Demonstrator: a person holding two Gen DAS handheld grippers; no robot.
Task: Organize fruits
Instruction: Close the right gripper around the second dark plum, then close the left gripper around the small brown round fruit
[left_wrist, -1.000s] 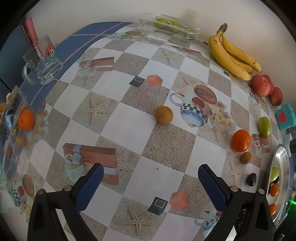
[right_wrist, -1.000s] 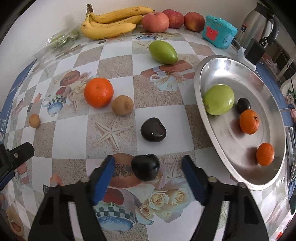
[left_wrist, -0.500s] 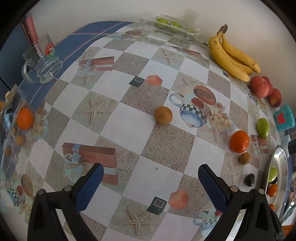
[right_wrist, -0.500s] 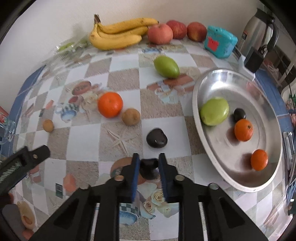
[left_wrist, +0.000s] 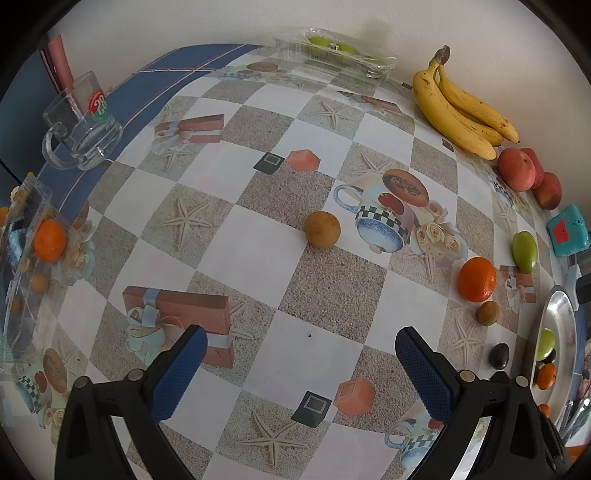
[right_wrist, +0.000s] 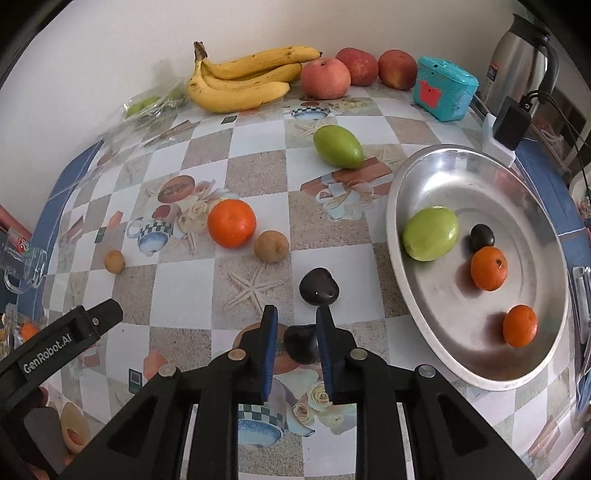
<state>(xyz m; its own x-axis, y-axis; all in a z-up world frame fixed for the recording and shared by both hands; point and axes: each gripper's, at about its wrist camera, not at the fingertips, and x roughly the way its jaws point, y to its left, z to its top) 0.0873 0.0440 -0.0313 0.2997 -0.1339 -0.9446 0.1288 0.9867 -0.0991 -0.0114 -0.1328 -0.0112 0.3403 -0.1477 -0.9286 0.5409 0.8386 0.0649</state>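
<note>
My right gripper (right_wrist: 295, 317) is shut on a dark plum (right_wrist: 301, 343) and holds it above the table. A second dark plum (right_wrist: 319, 287) lies just ahead of it. The steel tray (right_wrist: 517, 177) at the right holds a green fruit (right_wrist: 430, 233), a small dark plum (right_wrist: 482, 236) and two oranges (right_wrist: 488, 268). An orange (right_wrist: 231, 223), two small brown fruits (right_wrist: 271, 246) and a green mango (right_wrist: 338, 146) lie on the table. My left gripper (left_wrist: 299, 350) is open and empty above the tablecloth, with a brown fruit (left_wrist: 322, 229) ahead.
Bananas (right_wrist: 243, 83) and three apples (right_wrist: 325, 78) line the back wall beside a teal box (right_wrist: 443, 88). A kettle (right_wrist: 517, 59) and a charger (right_wrist: 511, 123) stand at the back right. A glass mug (left_wrist: 83, 129) and a clear plastic box (left_wrist: 26, 258) are at the left.
My right gripper closed on the dark plum and lifted it from the table. The left gripper stayed open and nearly still.
</note>
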